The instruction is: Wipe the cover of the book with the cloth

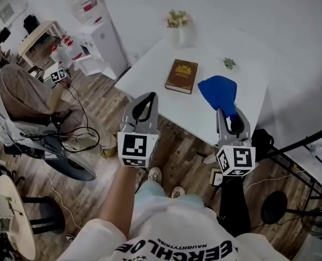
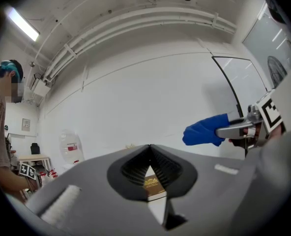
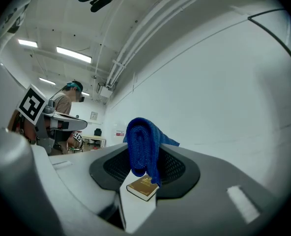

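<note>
Left gripper [image 1: 144, 98]: jaws pressed together, nothing between, held off the table's near edge. Right gripper [image 1: 224, 113]: jaws clamped on bunched blue cloth [image 1: 218, 90] over white table [image 1: 150, 69]. Brown hardcover book [image 1: 181, 75] lies flat beside cloth, apart. Small flower vase [image 1: 178, 23] beyond.

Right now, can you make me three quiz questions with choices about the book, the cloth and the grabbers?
1. Where is the book? A on the floor; B on the white table; C on a chair.
2. What colour is the cloth? A red; B yellow; C blue.
3. How is the left gripper? A wide open; B shut on the book; C shut, empty.
Answers: B, it lies flat on the tabletop; C, the blue cloth hangs from the right gripper; C, its jaw tips meet with nothing between.
</note>
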The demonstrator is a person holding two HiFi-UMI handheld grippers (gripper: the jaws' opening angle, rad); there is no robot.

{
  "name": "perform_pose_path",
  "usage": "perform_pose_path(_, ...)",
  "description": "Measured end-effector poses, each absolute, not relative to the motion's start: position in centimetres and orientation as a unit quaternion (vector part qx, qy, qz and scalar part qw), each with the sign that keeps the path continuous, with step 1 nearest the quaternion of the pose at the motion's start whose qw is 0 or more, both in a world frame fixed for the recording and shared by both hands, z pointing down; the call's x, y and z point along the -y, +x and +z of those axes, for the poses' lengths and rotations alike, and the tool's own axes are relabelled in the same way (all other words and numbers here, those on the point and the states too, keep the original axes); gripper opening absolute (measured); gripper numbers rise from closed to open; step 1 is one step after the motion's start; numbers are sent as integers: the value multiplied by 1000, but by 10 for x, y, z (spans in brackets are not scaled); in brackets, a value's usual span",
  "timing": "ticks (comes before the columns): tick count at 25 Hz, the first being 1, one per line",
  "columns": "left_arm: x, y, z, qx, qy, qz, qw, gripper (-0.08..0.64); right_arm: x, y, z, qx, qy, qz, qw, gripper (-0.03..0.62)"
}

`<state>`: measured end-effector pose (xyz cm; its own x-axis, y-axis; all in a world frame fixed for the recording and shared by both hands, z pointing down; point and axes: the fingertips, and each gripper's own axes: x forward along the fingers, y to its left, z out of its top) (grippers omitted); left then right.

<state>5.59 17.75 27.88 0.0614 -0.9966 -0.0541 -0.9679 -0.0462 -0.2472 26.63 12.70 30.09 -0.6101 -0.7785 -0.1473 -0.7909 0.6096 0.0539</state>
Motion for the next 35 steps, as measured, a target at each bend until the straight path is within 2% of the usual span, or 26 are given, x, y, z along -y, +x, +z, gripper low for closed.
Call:
perform_pose_path(10, -106, 16, 277, -669, -730, -55, 124, 57, -57, 234, 305, -886, -459, 24, 64, 133)
perform_pose_path(19, 21, -41, 284, -633, -762, -56, 127, 58, 45, 176, 306, -873, -479, -25, 91, 133)
perform_pose_path(27, 116, -80, 285, -584, -800, -49, 128, 58, 115, 129, 307, -847, -524, -26, 84, 132)
perform_pose_path(35, 166, -103, 292, -552, -824, -41, 118, 57, 149, 100, 313, -828, -557, -22, 58, 132)
